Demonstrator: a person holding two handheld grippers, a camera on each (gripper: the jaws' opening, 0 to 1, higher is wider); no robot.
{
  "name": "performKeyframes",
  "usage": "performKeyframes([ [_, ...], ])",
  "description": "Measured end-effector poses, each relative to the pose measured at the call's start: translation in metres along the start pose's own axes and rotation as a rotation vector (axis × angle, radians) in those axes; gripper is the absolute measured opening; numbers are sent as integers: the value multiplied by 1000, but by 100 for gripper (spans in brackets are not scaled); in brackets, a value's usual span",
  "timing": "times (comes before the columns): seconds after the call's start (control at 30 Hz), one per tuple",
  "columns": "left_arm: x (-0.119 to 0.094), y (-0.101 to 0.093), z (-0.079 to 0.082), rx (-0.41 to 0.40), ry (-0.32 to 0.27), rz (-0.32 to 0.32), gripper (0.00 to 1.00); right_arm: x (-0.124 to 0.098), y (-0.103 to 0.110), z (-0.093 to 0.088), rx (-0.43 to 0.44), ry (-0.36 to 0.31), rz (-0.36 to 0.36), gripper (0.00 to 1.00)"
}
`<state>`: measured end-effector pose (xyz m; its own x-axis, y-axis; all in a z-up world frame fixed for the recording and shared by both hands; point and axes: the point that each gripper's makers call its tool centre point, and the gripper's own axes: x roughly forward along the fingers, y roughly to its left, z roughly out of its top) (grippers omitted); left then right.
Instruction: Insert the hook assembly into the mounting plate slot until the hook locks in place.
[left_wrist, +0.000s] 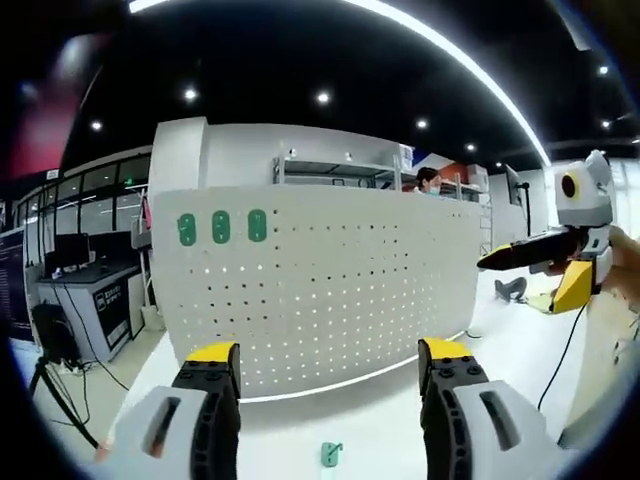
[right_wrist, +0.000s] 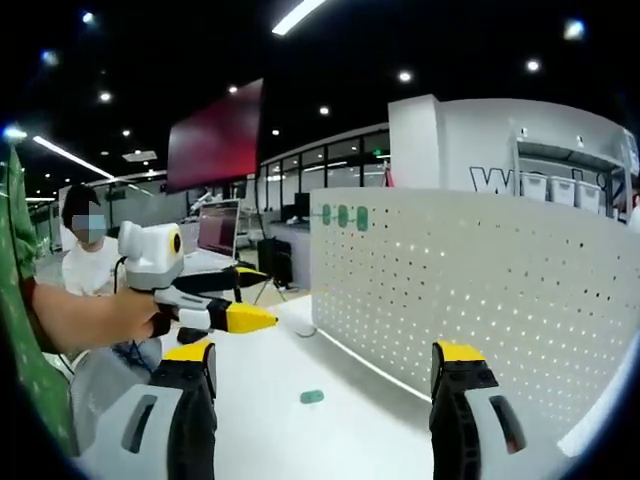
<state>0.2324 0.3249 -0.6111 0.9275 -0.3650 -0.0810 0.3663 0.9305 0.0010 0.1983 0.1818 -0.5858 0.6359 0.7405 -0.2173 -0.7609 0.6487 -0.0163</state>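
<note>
Two grippers are in play, both empty. In the left gripper view, the left gripper (left_wrist: 330, 375) rises from the near edge with its yellow-tipped jaws spread wide, nothing between them. Just beyond the jaws, on the white counter (left_wrist: 380, 420), lies a small green hook assembly (left_wrist: 331, 454), near the view's bottom centre and apart from either jaw. Farther off stands the upright white perforated mounting plate (left_wrist: 330, 290), its curved base resting on the counter; three green hooks (left_wrist: 221, 227) sit in a row near its upper left corner. At the far right of this view the right gripper (left_wrist: 500, 258) enters, held level, its dark jaws close together; whether they are fully pressed shut cannot be told there.

In the right gripper view, the right gripper (right_wrist: 325, 385) likewise has its jaws spread apart and holds nothing. The green hook assembly (right_wrist: 312, 397) lies flat on the counter (right_wrist: 270, 370) between and beyond the jaws, in front of the mounting plate (right_wrist: 480, 290), which fills the right side, with the three green hooks (right_wrist: 344, 216) at its upper near corner. To the left, a hand (right_wrist: 150, 318) holds the left gripper (right_wrist: 268, 300) level above the counter. A seated person (right_wrist: 85, 260) is visible in the background behind it.
</note>
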Motion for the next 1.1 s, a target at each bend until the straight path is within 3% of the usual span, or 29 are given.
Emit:
performKeyframes([
  [0.37, -27, -9, -27, -2, 48, -8, 72, 9, 8, -24, 20, 50, 19, 90],
  [0.77, -44, -19, -50, -27, 90, -26, 72, 26, 1, -68, 79, 133, 7, 87],
  [1.1, -50, -30, -68, -36, 128, -50, 71, 50, 12, -109, 128, 210, 38, 83],
])
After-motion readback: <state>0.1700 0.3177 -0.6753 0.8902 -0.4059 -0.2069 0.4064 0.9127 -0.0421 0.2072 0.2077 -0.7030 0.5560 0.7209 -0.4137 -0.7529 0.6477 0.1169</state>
